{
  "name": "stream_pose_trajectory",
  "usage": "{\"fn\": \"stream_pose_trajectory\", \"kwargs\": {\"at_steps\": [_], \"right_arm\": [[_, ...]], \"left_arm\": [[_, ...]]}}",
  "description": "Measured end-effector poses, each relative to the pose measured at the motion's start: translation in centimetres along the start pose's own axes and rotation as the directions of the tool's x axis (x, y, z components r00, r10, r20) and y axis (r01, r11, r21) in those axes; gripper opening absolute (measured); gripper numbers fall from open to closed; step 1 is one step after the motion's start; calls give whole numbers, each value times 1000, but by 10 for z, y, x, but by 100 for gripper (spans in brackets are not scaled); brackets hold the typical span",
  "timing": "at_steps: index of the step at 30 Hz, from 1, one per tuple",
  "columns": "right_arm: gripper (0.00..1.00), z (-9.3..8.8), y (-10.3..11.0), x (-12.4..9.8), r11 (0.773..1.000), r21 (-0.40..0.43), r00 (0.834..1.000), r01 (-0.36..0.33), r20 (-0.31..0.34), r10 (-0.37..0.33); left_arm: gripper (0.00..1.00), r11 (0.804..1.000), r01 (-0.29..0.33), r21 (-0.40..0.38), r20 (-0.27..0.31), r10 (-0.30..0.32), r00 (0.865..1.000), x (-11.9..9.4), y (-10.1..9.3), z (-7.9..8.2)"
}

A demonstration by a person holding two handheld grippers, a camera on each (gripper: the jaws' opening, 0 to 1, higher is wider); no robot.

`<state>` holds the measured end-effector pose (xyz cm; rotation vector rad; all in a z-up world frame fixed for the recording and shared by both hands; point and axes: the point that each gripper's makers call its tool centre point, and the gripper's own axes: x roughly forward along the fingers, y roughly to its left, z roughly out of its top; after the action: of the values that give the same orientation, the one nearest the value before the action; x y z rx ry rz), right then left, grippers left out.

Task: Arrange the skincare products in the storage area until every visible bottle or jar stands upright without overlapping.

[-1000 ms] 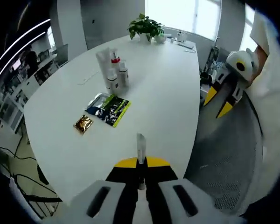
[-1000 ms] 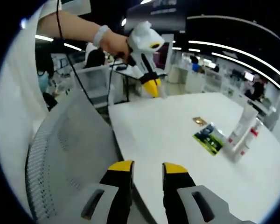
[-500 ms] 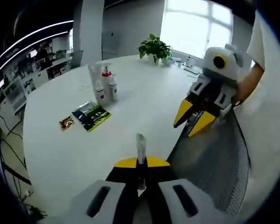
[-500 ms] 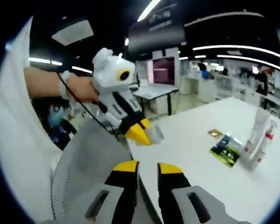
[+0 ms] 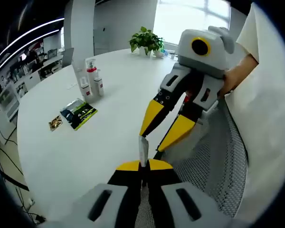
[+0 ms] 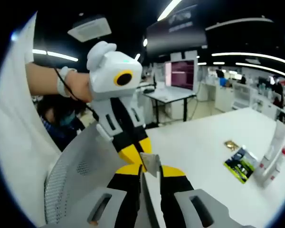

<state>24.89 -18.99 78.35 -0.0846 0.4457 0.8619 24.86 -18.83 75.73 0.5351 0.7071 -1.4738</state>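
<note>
Labels on the distant bottles are too small to read.

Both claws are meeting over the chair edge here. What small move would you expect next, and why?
Probably the right claw closes on the thin packet that the left claw pinches, since its open tips sit just beside it. The bottles stand far across the table, untouched.
</note>
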Motion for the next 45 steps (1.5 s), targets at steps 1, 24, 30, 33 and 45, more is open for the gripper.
{"fn": "stream_pose_trajectory", "kwargs": {"at_steps": [1, 24, 30, 33, 45], "right_arm": [[11, -1, 2, 0, 1000, -2, 1000, -12, -6, 12], [0, -14, 8, -10, 974, 113, 980, -196, 4, 197], [0, -19, -3, -18, 973, 159, 986, -166, 25, 164], [0, -18, -11, -23, 968, 202, 988, -152, 61, 142], [0, 27, -24, -50, 850, 413, 912, -327, 374, 169]], "left_arm": [[0, 1000, -1, 11, -6, 1, 1000, 0, 0, -1], [7, 997, 76, 3, 12, -76, 997, 5, -11, 3], [22, 989, 21, -148, 111, -4, 994, -1, 7, 7], [24, 973, 9, -233, 149, 27, 988, -4, 17, 6], [30, 793, 269, -546, 499, 50, 865, -29, 30, 58]]}}
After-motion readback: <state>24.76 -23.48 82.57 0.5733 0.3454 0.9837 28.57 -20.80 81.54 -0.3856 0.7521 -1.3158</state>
